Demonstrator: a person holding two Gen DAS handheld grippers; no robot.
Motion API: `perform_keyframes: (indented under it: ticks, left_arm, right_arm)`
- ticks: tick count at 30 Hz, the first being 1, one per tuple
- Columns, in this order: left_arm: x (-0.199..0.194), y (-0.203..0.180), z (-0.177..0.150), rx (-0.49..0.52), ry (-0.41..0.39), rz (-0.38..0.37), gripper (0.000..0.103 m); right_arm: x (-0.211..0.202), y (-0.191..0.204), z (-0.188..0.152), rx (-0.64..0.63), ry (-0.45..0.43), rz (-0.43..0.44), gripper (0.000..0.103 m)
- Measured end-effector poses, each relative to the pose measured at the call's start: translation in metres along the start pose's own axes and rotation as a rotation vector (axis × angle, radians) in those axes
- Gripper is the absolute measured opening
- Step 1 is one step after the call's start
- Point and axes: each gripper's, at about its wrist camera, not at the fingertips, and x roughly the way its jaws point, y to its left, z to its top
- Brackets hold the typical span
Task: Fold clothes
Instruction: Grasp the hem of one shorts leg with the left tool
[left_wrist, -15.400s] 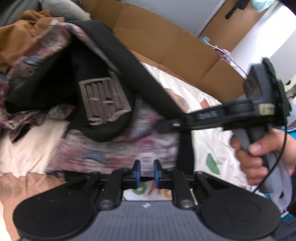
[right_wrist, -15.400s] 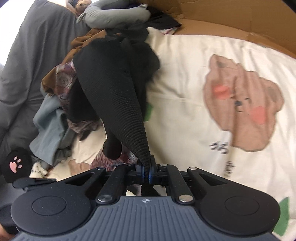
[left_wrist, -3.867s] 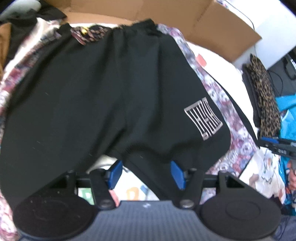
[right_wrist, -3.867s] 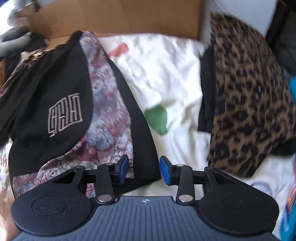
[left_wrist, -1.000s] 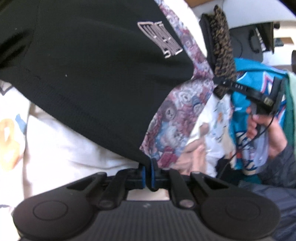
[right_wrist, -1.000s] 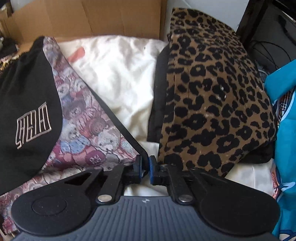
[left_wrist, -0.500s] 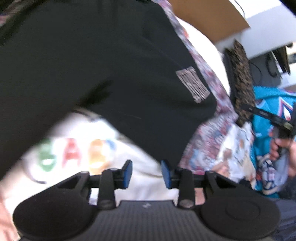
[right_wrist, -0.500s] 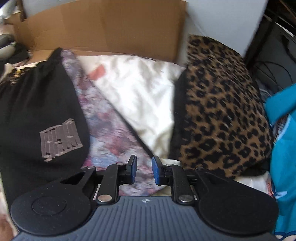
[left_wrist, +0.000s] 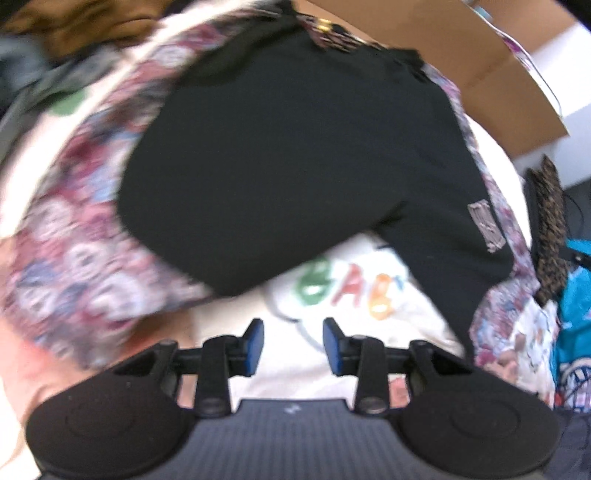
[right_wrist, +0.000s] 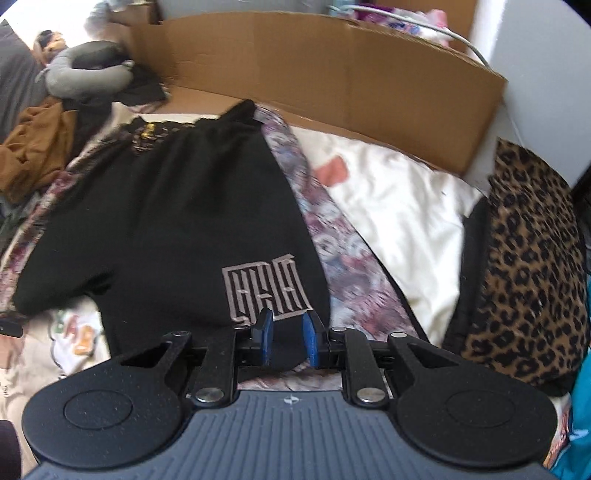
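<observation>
Black shorts (left_wrist: 295, 155) with a grey woven logo (right_wrist: 265, 290) lie spread flat on a patterned purple-pink garment (left_wrist: 81, 251), on a white printed bedsheet (left_wrist: 354, 325). My left gripper (left_wrist: 293, 346) is open over the sheet, just below the crotch of the shorts, holding nothing. In the right wrist view the same shorts (right_wrist: 177, 229) fill the left half. My right gripper (right_wrist: 287, 339) is open, with its pads over the hem of the right leg just below the logo. The left wrist view is motion-blurred.
A cardboard wall (right_wrist: 332, 81) runs along the far edge of the bed. A folded leopard-print garment (right_wrist: 532, 266) lies at the right. A heap of brown and grey clothes (right_wrist: 40, 147) is at the far left. Blue fabric (left_wrist: 576, 317) sits at the right edge.
Both grippers went from shut on garment edges a second ago to open, letting go. The left has swung toward the middle of the shorts, the right leftward to the logo leg.
</observation>
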Motion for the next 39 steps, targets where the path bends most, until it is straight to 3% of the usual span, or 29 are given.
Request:
perform_keyframes:
  ticks: [6, 9, 13, 17, 23, 27, 33, 37, 39]
  left_arm:
    - [-0.018, 0.041, -0.014, -0.098, -0.028, 0.05, 0.038]
    - [-0.028, 0.059, -0.02, -0.152, -0.074, 0.061, 0.047]
    - [-0.036, 0.078, -0.025, -0.218, -0.118, 0.077, 0.049]
    - [-0.028, 0.093, -0.034, -0.298, -0.145, 0.074, 0.062]
    - [-0.016, 0.107, -0.042, -0.358, -0.203, 0.06, 0.064]
    - [-0.002, 0.113, -0.04, -0.318, -0.241, 0.05, 0.074]
    - [-0.005, 0.119, -0.039, -0.336, -0.286, -0.004, 0.072]
    - [-0.029, 0.108, -0.034, -0.296, -0.393, -0.037, 0.069]
    - [-0.035, 0.102, -0.028, -0.274, -0.409, -0.055, 0.069]
  right_arm:
    - [0.001, 0.023, 0.015, -0.072, 0.018, 0.034, 0.025]
    - [0.004, 0.032, 0.021, -0.1, 0.033, 0.059, 0.025]
    - [0.012, 0.04, 0.025, -0.07, 0.076, 0.127, 0.025]
    - [0.025, 0.058, 0.023, -0.093, 0.107, 0.158, 0.025]
    - [0.046, 0.093, 0.02, -0.128, 0.112, 0.202, 0.025]
    - [0.057, 0.118, 0.012, -0.123, 0.098, 0.208, 0.025]
    - [0.07, 0.146, -0.01, -0.028, 0.114, 0.211, 0.025]
    - [0.075, 0.159, -0.02, 0.009, 0.115, 0.212, 0.025]
    - [0.077, 0.163, -0.021, 0.018, 0.111, 0.214, 0.025]
